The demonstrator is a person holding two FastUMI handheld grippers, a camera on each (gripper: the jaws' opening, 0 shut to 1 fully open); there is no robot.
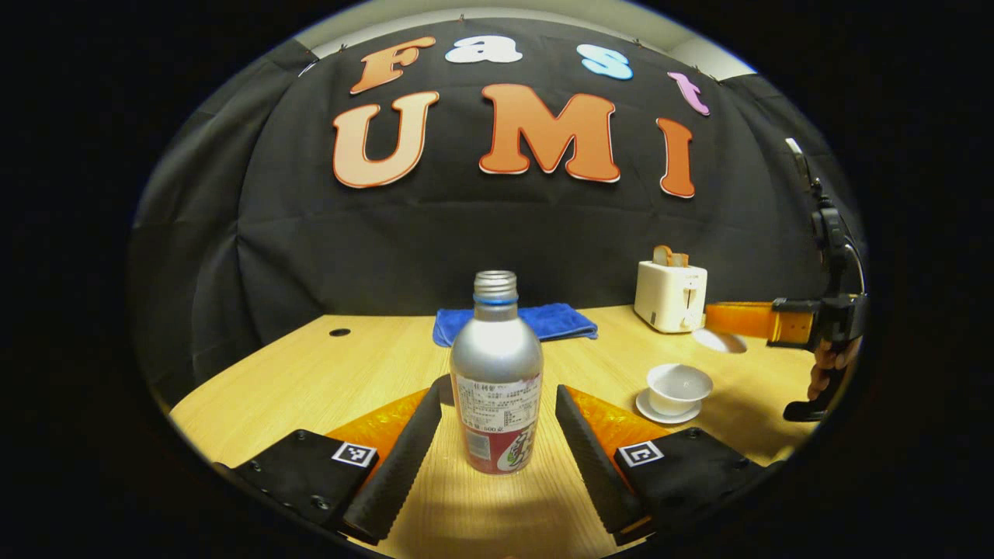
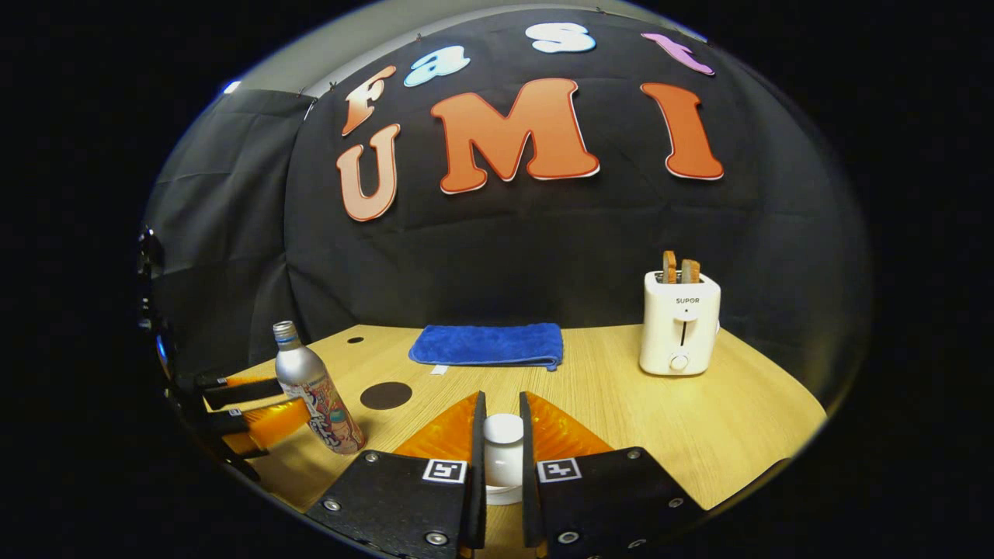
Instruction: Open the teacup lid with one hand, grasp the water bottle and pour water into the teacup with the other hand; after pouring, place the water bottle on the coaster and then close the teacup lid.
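A silver water bottle (image 1: 496, 373) with no cap stands upright on the table between the fingers of my left gripper (image 1: 497, 397), which is open with a gap on each side. To its right a white teacup (image 1: 679, 386) sits uncovered on its saucer (image 1: 666, 414). Above the cup my right gripper (image 1: 738, 320) holds the white lid (image 1: 718, 340). In the right gripper view, that gripper (image 2: 501, 401) is shut on the lid's knob (image 2: 503, 436). The bottle (image 2: 314, 388) leans in the fisheye at the left, with the left gripper (image 2: 241, 407) beside it. A dark round coaster (image 2: 386, 395) lies flat just beyond.
A folded blue towel (image 2: 488, 344) lies at the back of the wooden table (image 2: 699, 435). A white toaster (image 2: 679, 322) with two slices stands at the back right. A hand (image 1: 827, 365) holds the right gripper's handle near the table's right edge.
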